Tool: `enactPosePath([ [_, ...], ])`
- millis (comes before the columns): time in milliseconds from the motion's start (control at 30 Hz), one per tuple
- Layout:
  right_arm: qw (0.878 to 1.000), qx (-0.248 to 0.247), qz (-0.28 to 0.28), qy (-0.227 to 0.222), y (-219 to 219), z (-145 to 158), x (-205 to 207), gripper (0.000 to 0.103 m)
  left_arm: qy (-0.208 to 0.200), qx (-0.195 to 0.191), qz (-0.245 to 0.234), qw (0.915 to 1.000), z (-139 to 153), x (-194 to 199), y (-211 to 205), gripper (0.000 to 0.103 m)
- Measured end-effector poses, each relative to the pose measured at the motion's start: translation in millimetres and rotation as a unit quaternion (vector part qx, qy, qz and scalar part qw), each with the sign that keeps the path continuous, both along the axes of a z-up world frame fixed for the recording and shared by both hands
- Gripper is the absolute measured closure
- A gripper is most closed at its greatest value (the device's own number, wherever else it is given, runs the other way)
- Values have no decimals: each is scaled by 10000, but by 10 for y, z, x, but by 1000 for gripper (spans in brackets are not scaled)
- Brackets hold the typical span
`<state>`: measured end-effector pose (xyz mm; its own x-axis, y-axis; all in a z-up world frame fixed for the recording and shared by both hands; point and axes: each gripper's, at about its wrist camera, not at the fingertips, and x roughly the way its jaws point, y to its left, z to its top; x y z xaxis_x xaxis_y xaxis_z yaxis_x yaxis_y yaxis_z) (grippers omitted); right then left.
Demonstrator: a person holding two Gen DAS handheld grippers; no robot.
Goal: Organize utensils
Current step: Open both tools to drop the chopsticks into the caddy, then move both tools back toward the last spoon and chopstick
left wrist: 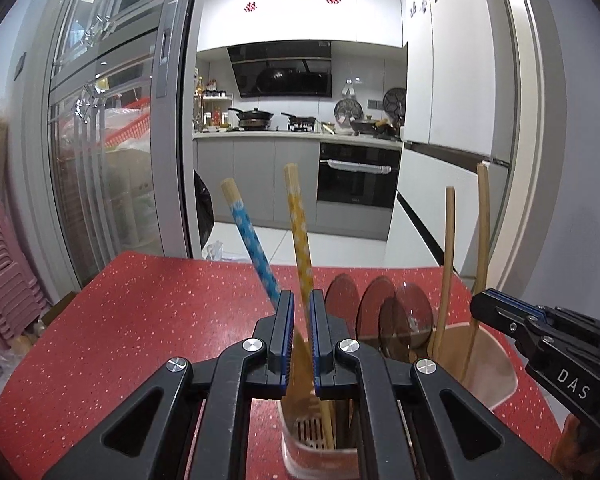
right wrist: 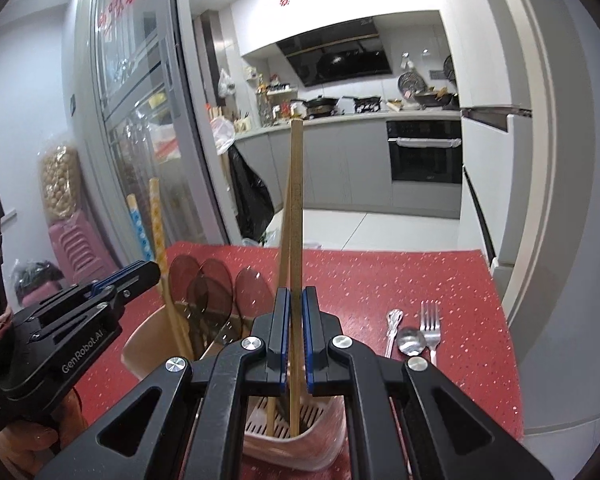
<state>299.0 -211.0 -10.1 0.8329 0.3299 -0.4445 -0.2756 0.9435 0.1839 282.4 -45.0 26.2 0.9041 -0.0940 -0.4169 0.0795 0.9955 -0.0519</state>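
Over on the far left, past the sliding glass door, the red speckled table carries everything you're working with. Your left gripper has its jaws clamped on the yellow dotted utensil, handle pointing up and its lower end down inside the utensil holder. Just left of it the blue dotted utensil leans away, its handle tipped toward the door, its lower part hidden behind your jaws, so whether it sits in the holder is hard to say from here.

Moving right, a cluster of brown translucent spoons stands bowls-up in the holder's middle section, overlapping one another. Beyond them two plain wooden chopsticks rise from the right-hand compartment.

Now your right gripper: jaws closed tight on one wooden chopstick, held upright with its tip down on the slotted floor of the holder. A second stick runs close beside it on the left, touching or nearly so, and I can't tell if it is pinched too.

Farthest right, lying flat on the table well apart from the holder, you've got a metal spoon, a fork and a small whisk side by side.
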Motion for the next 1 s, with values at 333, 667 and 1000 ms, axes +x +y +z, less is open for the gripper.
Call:
enactPosePath([
  [333,9985,132,11,523,-36,-20,11,68,426,19,70,9991,-43,-129,72,71],
  [667,9986,110,-3,523,-36,163,-335,59,883,-57,66,9961,-55,-386,188,71],
  [1000,9943,238,112,1034,74,115,-844,48,1378,136,117,9903,-168,-801,359,71],
])
